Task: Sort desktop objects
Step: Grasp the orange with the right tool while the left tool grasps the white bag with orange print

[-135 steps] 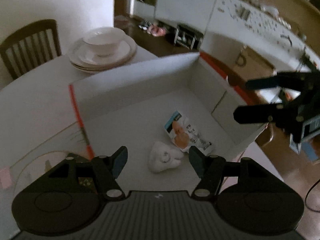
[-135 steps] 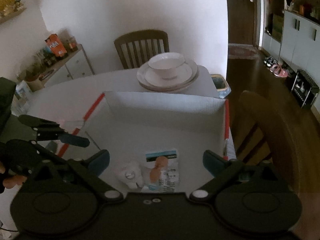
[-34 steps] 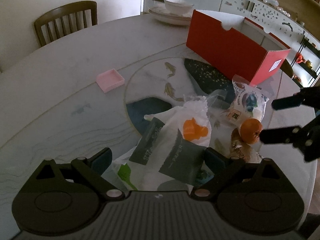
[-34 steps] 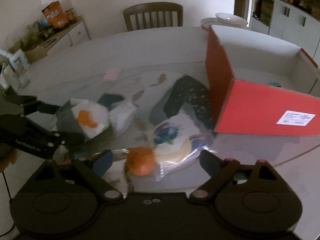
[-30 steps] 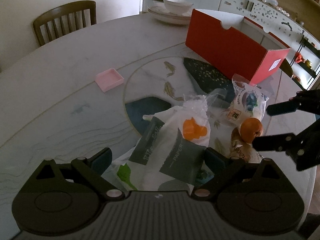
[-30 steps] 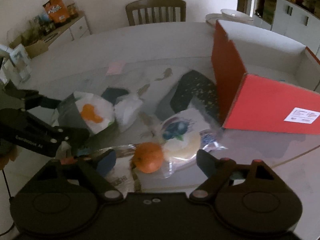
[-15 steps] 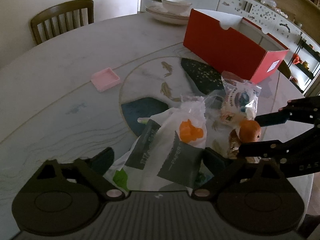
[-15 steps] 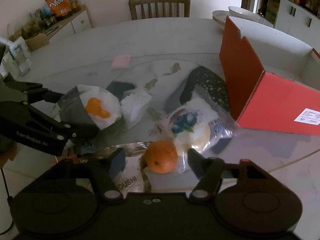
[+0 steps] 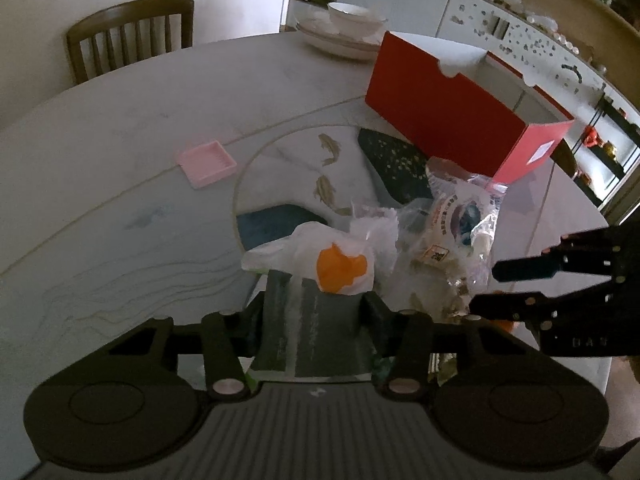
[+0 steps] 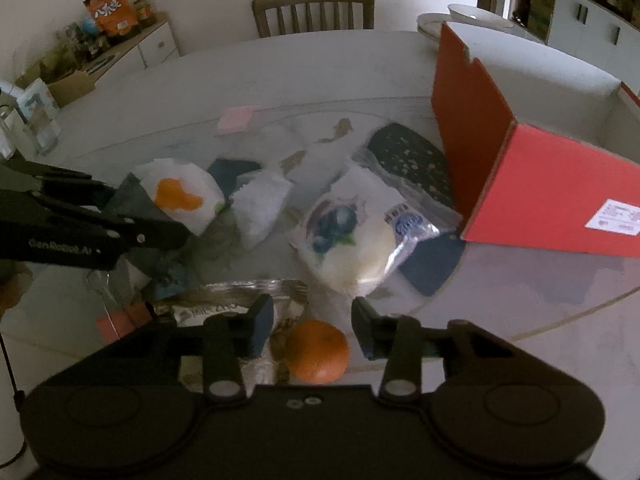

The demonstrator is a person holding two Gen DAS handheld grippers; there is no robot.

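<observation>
My left gripper (image 9: 314,314) has closed on a grey and white paper packet with an orange patch (image 9: 320,300); it also shows in the right wrist view (image 10: 176,196). My right gripper (image 10: 312,328) has its jaws on either side of an orange (image 10: 317,351), with small gaps showing, low over the table. A bagged bun with a blueberry label (image 10: 352,236) lies just beyond the orange. A crinkled silver snack bag (image 10: 224,312) lies under the right gripper's left finger. The red open box (image 9: 452,116) stands at the right, also in the right wrist view (image 10: 532,184).
A pink square tray (image 9: 206,162) lies on the marble table (image 9: 100,152). Stacked plates with a bowl (image 9: 348,28) stand behind the box. A wooden chair (image 10: 314,8) stands at the far side. A crumpled white tissue (image 10: 260,208) lies between the packets.
Both grippers have left the box and come down over the pile. The left jaws have closed on the paper packet. The right jaws have narrowed around the orange.
</observation>
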